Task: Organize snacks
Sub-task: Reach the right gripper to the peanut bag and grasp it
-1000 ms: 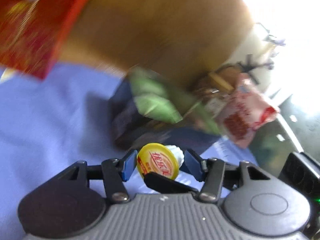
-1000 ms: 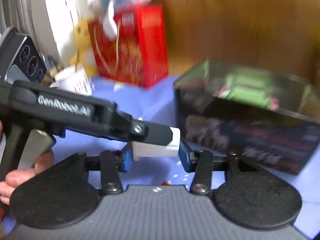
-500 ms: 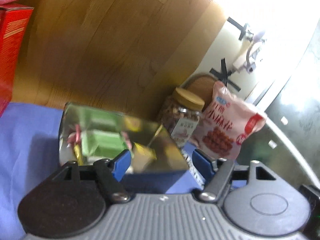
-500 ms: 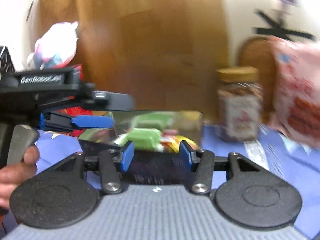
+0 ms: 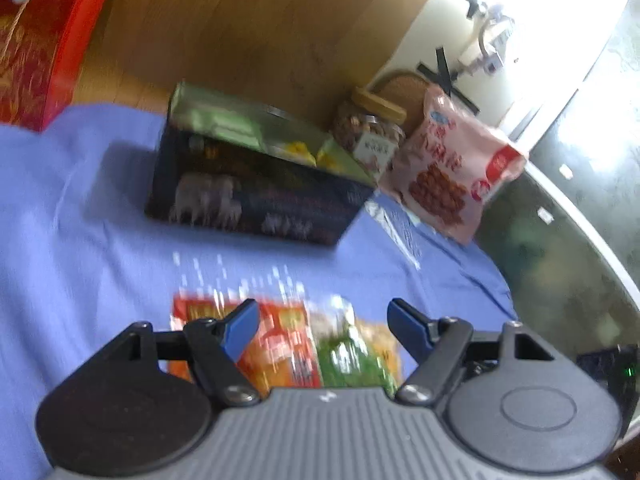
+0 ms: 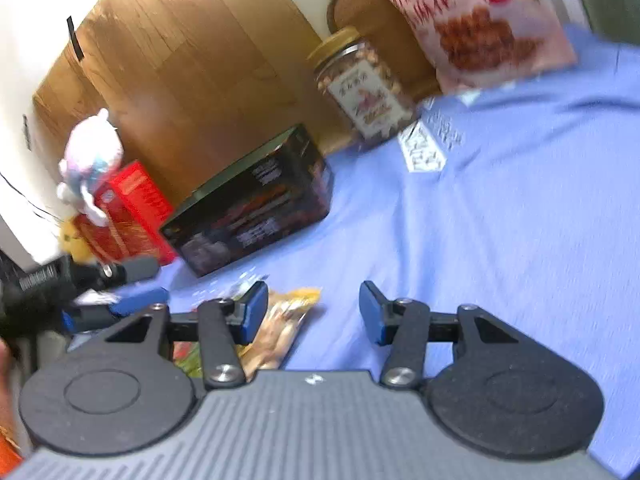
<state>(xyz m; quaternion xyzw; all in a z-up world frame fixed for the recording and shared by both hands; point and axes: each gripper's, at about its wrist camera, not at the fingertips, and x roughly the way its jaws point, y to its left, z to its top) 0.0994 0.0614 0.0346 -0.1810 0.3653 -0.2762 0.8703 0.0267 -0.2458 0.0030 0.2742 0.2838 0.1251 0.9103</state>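
Hovering over: the left gripper hangs above a small heap of crinkly snack packets, red-orange and green foil, lying on the blue cloth near the front edge of the table.
Left tongs: standing apart, having just been opening; the packets show between and beneath the blue pads, but nothing is pinched.
Right tongs: the right gripper is spread as well, with nothing clamped; a yellow-orange clear-wrapped packet lies just beside its left pad.
Destination, as I judge it: the dark rectangular cardboard box with an open top, standing further back on the cloth, green and yellow packets already inside.
Other snacks: a clear plastic jar of nuts with a tan lid and a pink puffed bag stand behind the box, well apart from the heap.
Weight: likely very light; single packets should lift with little effort.
Stiffness: soft, crushable film; contents may break under a hard squeeze.
Slip: glossy wrapper, probably slick, so a shallow pinch may slide off.
Where to hold: across the flat sealed edge or the narrow middle of one packet, pads square to it.
Caution: blur hides how many packets overlap; two may come up together.
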